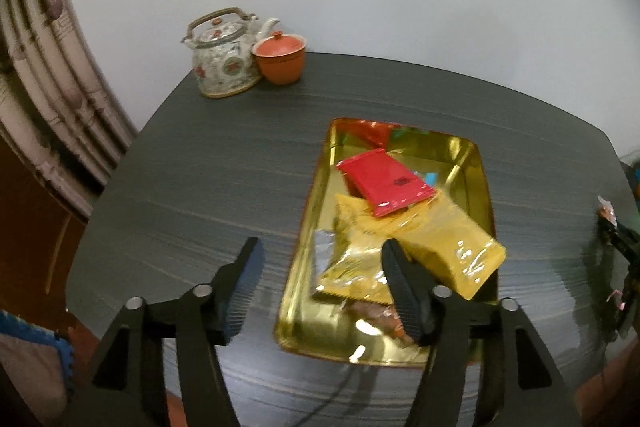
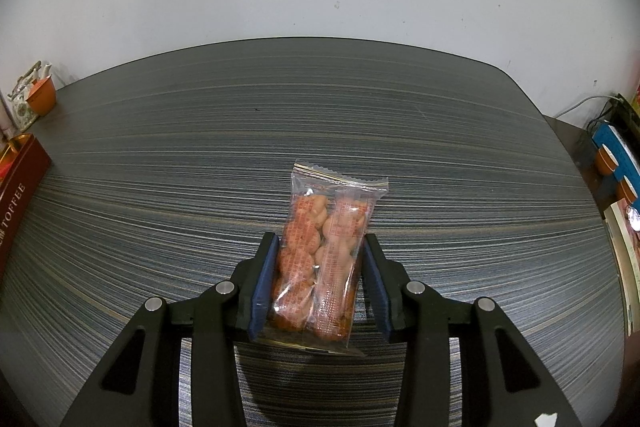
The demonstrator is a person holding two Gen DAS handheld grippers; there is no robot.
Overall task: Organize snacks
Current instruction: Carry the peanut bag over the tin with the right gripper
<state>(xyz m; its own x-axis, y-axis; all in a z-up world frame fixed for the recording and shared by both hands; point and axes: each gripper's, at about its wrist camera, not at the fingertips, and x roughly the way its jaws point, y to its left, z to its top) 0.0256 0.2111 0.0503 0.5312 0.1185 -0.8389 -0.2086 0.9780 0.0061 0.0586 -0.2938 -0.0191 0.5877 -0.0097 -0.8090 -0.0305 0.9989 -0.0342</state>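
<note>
In the left wrist view a gold tin tray lies on the dark table and holds a red packet, two yellow packets and a brown snack under my right finger. My left gripper is open and empty, above the tray's near left rim. In the right wrist view my right gripper is shut on a clear packet of orange-brown twisted snacks, held just above the table. The right gripper also shows at the far right of the left wrist view.
A patterned teapot and a red lidded cup stand at the table's far left corner. A dark red toffee tin wall shows at the left edge. Boxes and cables lie off the table's right side.
</note>
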